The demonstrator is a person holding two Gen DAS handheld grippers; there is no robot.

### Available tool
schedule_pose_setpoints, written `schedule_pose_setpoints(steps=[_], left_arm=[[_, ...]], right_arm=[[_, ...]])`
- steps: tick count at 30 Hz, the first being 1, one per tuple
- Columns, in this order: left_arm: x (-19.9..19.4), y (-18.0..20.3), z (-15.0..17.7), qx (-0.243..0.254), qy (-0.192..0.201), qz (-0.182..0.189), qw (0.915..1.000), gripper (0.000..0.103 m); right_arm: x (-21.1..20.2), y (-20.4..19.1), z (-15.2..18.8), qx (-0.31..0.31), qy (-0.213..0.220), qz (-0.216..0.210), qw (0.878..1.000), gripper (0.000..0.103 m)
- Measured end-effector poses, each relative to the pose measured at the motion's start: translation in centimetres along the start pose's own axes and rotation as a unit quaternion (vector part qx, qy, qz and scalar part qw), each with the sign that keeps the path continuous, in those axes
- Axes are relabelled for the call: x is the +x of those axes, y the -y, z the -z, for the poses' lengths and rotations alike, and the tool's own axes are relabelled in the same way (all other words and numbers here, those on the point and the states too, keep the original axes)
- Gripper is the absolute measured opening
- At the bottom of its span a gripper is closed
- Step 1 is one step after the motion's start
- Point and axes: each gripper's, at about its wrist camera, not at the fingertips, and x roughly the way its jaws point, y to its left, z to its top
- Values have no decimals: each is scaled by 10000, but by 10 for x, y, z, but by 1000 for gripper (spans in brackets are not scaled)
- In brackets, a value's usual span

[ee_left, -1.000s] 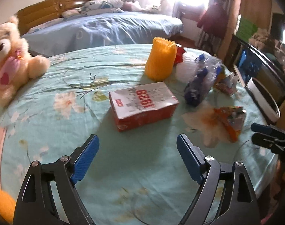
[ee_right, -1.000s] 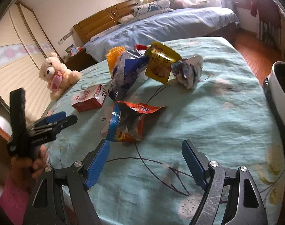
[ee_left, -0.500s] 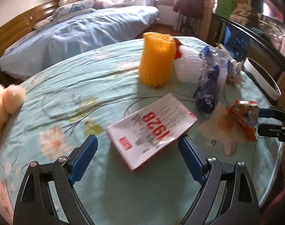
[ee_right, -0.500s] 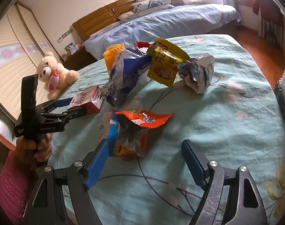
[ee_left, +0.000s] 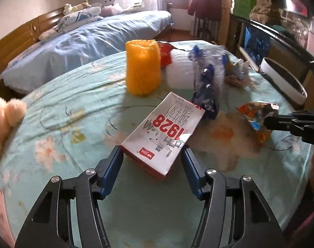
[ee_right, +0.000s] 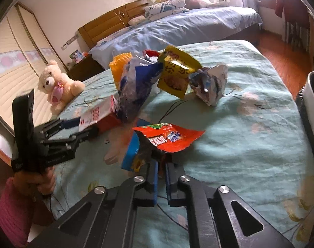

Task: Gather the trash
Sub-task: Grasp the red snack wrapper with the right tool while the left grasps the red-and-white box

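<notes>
Wrapper [ee_right: 167, 138] base hidden between tongs [ee_right: 161, 170]

carton [ee_left: 167, 132]: white, red "1928" | tablecloth [ee_left: 74, 107]: teal (floral) | wrapper [ee_right: 169, 138]: orange-red | claw pads [ee_left: 113, 165]: blue

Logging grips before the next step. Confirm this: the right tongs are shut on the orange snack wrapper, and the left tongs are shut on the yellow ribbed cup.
One part is wrong. The right tongs are shut on the orange snack wrapper, but the left tongs bracket the white and red 1928 carton, not the yellow ribbed cup, which stands farther back, as the left wrist view shows.
</notes>
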Motion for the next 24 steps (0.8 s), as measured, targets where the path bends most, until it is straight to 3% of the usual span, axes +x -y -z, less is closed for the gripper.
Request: schedule_pose_setpoints(steps=[11,24], left_arm=[[-32,45,17,-973,112,253,9949,57],[-29,121,-3,-659,144,503,9965,57]], right_arm=[[-38,28,12,191,264,98,9994,4],[-84,71,26,450,637,512,9956,4]])
